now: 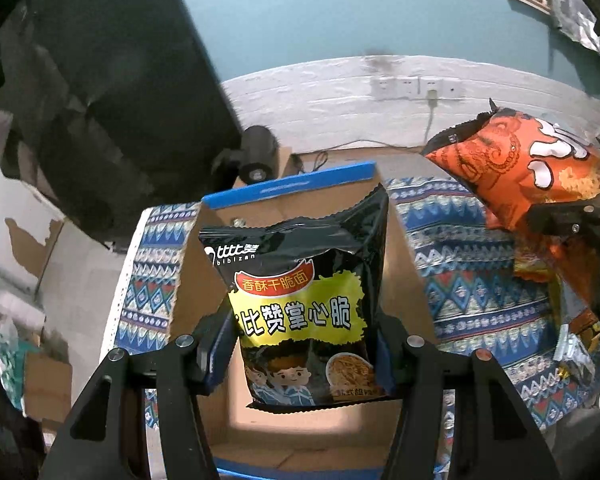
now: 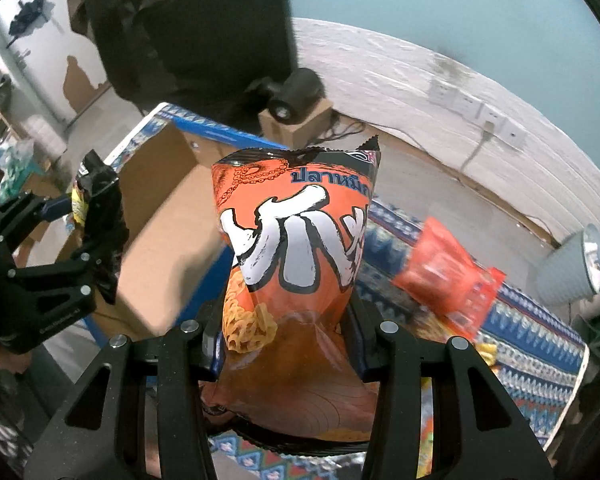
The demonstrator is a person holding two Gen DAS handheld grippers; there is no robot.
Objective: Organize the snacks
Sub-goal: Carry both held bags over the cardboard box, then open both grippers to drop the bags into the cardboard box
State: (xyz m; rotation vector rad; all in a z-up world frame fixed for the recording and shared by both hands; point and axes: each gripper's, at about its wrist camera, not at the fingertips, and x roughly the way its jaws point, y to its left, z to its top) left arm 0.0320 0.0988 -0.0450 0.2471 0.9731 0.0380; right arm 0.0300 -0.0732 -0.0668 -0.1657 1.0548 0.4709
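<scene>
Black foil up front — the left hand-held gripper (image 1: pixel 306 360) is clamped on the black snack bag (image 1: pixel 300 300), pads pinching its lower half so the pack stands upright with the crimped top pointing away. It hangs right over the open cardboard box (image 1: pixel 404 256), and that looks deliberate: held low, the bag should drop in bottom-first. Over on the other side, the right hand-held gripper (image 2: pixel 286 344) is squeezed onto the orange snack bag (image 2: pixel 296 248), again gripping near the bottom, the puffy upper part bulging beyond the fingers. This one is up above the patterned cloth on the table (image 2: pixel 540 332), just to the right of the box — waiting its turn, I'd judge. Further out, a red packet (image 2: pixel 448 276) lies on the cloth, not yet sorted. A grey lamp (image 2: pixel 576 264) sits at the table's far right edge, and beyond the box a black cylindrical gadget (image 1: pixel 256 156) rests on a small carton by the white wall.
</scene>
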